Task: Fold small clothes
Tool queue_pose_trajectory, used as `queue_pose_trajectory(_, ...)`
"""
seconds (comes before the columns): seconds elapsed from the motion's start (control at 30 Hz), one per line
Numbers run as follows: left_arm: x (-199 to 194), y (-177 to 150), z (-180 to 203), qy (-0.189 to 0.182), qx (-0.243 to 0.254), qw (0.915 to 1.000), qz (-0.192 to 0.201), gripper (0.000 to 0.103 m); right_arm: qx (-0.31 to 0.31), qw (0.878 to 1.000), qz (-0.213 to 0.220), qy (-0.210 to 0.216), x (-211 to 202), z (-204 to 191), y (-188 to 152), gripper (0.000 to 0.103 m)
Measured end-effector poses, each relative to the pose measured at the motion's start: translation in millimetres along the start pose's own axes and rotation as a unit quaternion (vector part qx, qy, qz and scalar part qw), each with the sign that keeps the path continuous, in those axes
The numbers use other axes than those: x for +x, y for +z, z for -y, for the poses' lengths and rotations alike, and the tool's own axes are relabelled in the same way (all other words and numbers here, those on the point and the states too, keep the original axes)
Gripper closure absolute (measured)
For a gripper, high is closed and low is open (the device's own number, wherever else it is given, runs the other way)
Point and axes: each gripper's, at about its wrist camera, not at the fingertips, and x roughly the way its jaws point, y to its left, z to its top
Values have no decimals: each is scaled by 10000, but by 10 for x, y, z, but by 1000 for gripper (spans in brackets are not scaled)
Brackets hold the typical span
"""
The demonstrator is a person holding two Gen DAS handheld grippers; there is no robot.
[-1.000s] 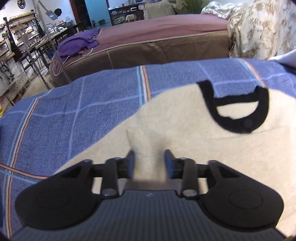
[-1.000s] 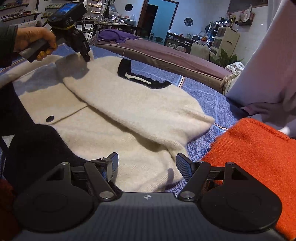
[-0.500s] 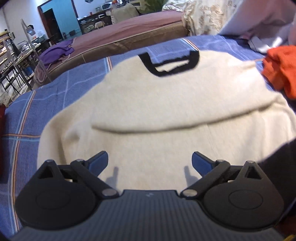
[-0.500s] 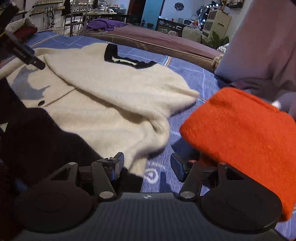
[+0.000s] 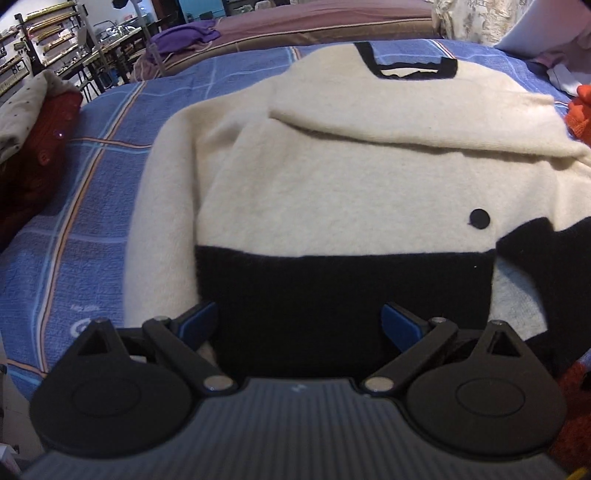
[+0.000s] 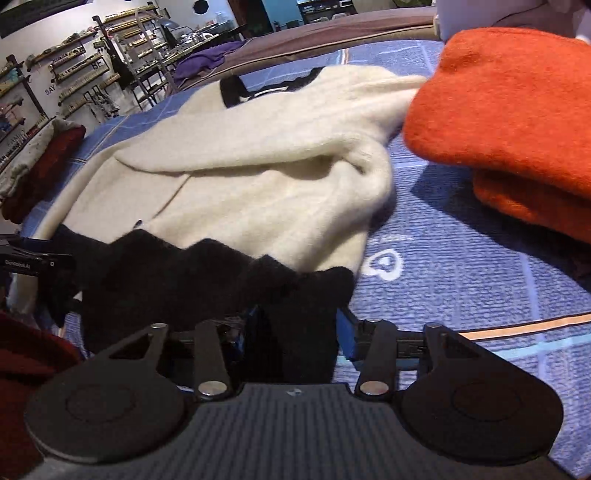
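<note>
A cream knit cardigan [image 5: 332, 192] with a black collar trim, a black button and a black hem band [image 5: 343, 291] lies flat on the blue checked bedspread [image 5: 92, 206]. One sleeve is folded across its chest. My left gripper [image 5: 299, 325] hovers over the middle of the hem band, jaws wide open and nothing between the pads. In the right wrist view the cardigan [image 6: 258, 166] lies ahead. My right gripper [image 6: 299, 328] is at the hem's right corner [image 6: 295, 295], jaws closing, and the black fabric fills the gap between the pads.
A folded orange knit [image 6: 509, 110] lies to the right of the cardigan, its edge showing in the left wrist view too [image 5: 580, 110]. A dark red garment [image 5: 48, 147] is heaped at the left. Behind stands a brown bed [image 5: 314, 26] with a purple cloth.
My left gripper let go of the cream fabric, opened wide and drew back from near the collar to the hem. My right gripper rolled, dropped to the black hem corner and narrowed around it.
</note>
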Motion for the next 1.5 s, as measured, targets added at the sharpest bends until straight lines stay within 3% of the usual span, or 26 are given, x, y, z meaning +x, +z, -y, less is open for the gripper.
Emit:
queue_pose_trajectory(0.03,-5,-17,-38,52,-18,10000,-5,6,65,10000,-1,52,-10,-5,11,84)
queue_pose_trajectory(0.07,-11,-27,-60,164,-25,9999,-18,6,167,9998,-19,111,-26,9,28,89)
queue_pose_trajectory(0.17,-72,-18,-54,164,-17,9998,62,6,630,9973,-75,383,-238,121,81,91)
queue_pose_trajectory(0.33,-58,130,211,51,56,9998,206,6,280,9977,-446,-417,-682,211,25,93)
queue_pose_trajectory(0.47,-109,301,585,-6,415,9980,481,2,370,9965,-399,-637,-682,260,-70,90)
queue_pose_trajectory(0.53,-184,371,793,63,744,9951,654,0,140,9956,69,-920,-830,107,11,76)
queue_pose_trajectory(0.57,-224,386,893,144,941,9925,762,0,129,9941,362,-1013,-937,53,56,56)
queue_pose_trajectory(0.6,-263,393,1002,248,1163,9890,883,0,199,9905,706,-1167,-1075,19,113,21)
queue_pose_trajectory(0.63,-299,396,1108,358,1404,9843,1008,0,318,9850,1079,-1309,-1202,-1,159,4)
queue_pose_trajectory(0.67,-319,393,1192,444,1591,9801,1097,0,437,9800,1414,-1332,-1301,-17,201,0)
queue_pose_trajectory(0.73,-323,403,1358,509,1903,9736,1151,0,788,9710,2100,-831,-1455,-48,329,0)
queue_pose_trajectory(0.83,-329,417,1580,383,2142,9691,1163,0,1017,9583,2644,389,-1374,-269,563,0)
queue_pose_trajectory(0.93,-365,397,1756,382,2383,9640,1112,0,941,9503,2558,1505,-1035,-696,846,0)
queue_pose_trajectory(1.03,-414,353,1870,498,2607,9569,1178,0,741,9341,2526,2412,-748,-1099,1064,0)
queue_pose_trajectory(1.13,-419,347,1889,416,2622,9581,1071,0,134,9317,2505,2628,-672,-1433,1205,0)
queue_pose_trajectory(1.3,-411,287,1915,349,2786,9542,1028,0,-316,9340,2386,2641,-746,-1614,1283,0)
queue_pose_trajectory(1.5,-384,261,1923,-104,2673,9611,692,1,-641,9331,2491,2512,-775,-1687,1196,0)
